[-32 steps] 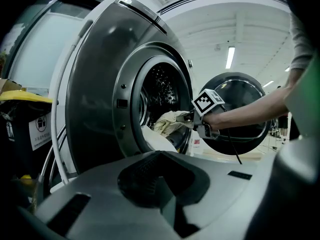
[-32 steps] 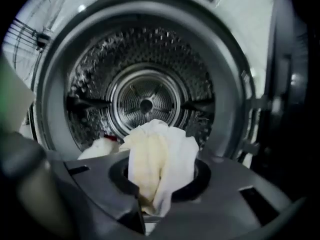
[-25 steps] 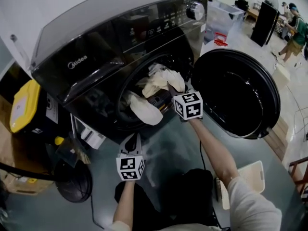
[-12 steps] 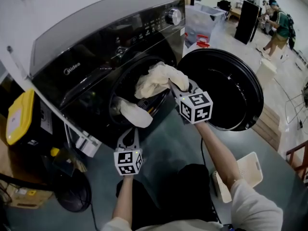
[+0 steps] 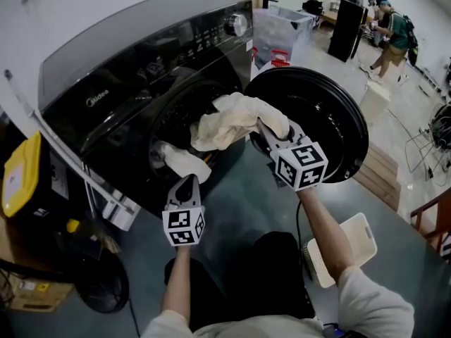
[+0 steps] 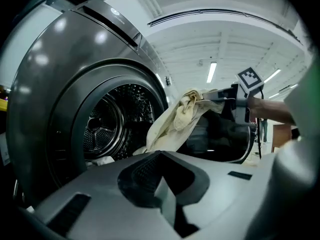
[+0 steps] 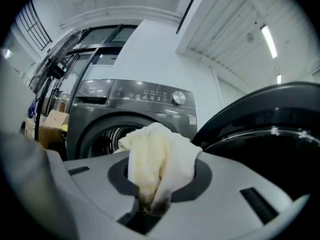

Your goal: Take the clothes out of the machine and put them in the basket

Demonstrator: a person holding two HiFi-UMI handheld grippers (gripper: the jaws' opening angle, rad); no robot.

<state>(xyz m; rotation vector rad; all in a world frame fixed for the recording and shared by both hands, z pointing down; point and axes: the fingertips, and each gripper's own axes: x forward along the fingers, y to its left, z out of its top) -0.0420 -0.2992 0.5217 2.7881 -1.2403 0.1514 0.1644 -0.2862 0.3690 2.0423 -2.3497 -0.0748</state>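
Note:
The black washing machine (image 5: pixel 134 69) stands with its round door (image 5: pixel 317 118) swung open to the right. My right gripper (image 5: pixel 266 129) is shut on a cream cloth (image 5: pixel 236 120), which hangs in the air between drum mouth and door; the same cloth (image 7: pixel 156 159) bunches between the jaws in the right gripper view. A second white cloth (image 5: pixel 180 162) droops out of the drum's lower rim. Just below it is my left gripper (image 5: pixel 187 185), jaws together and holding nothing. The white basket (image 5: pixel 349 248) lies on the floor at the lower right, partly behind my right arm.
A yellow-lidded container (image 5: pixel 17 174) and boxes sit left of the machine. A clear plastic bin (image 5: pixel 282 27) stands behind it. A person (image 5: pixel 387 37) stands far back at the right. A wooden pallet (image 5: pixel 384 174) lies beyond the door.
My right gripper has drawn the cream cloth out of the drum, up and to the right, in front of the door. The left gripper has risen a little toward the hanging white cloth.

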